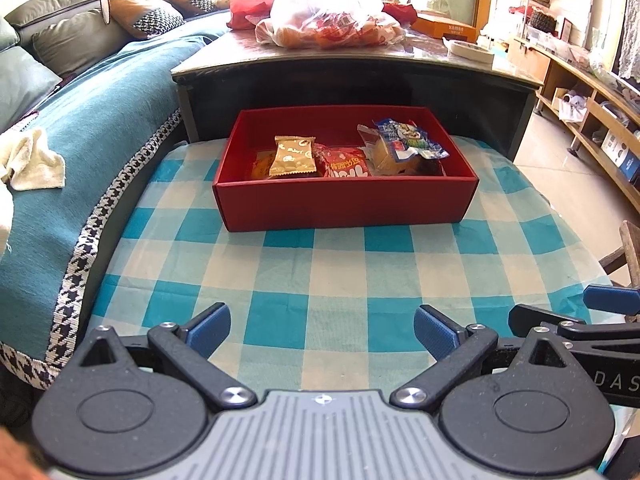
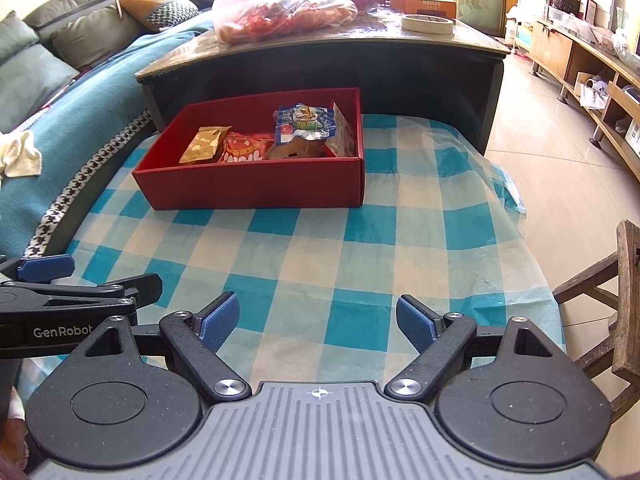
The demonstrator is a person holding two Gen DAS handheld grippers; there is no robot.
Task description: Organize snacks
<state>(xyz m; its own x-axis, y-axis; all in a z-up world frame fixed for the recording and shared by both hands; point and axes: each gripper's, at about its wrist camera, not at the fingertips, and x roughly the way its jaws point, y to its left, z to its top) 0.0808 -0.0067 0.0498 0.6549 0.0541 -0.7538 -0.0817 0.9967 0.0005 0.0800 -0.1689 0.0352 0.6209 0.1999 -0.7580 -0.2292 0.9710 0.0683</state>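
Note:
A red box (image 1: 344,204) (image 2: 256,186) stands on the blue-and-white checked cloth (image 1: 320,280) (image 2: 340,248), at its far side. Inside lie a gold snack packet (image 1: 293,157) (image 2: 205,145), a red packet (image 1: 345,163) (image 2: 243,149), a blue packet (image 1: 408,138) (image 2: 304,122) and a clear-wrapped cake (image 1: 386,156). My left gripper (image 1: 322,329) is open and empty above the near cloth. My right gripper (image 2: 318,320) is open and empty beside it, to the right. Each gripper shows at the edge of the other's view.
A dark table (image 1: 360,64) (image 2: 320,46) behind the box holds plastic bags of snacks (image 1: 328,20) (image 2: 280,8), an orange box (image 1: 444,26) and a tape roll (image 2: 427,23). A teal sofa (image 1: 100,120) lies left. A wooden stool (image 2: 624,308) stands right.

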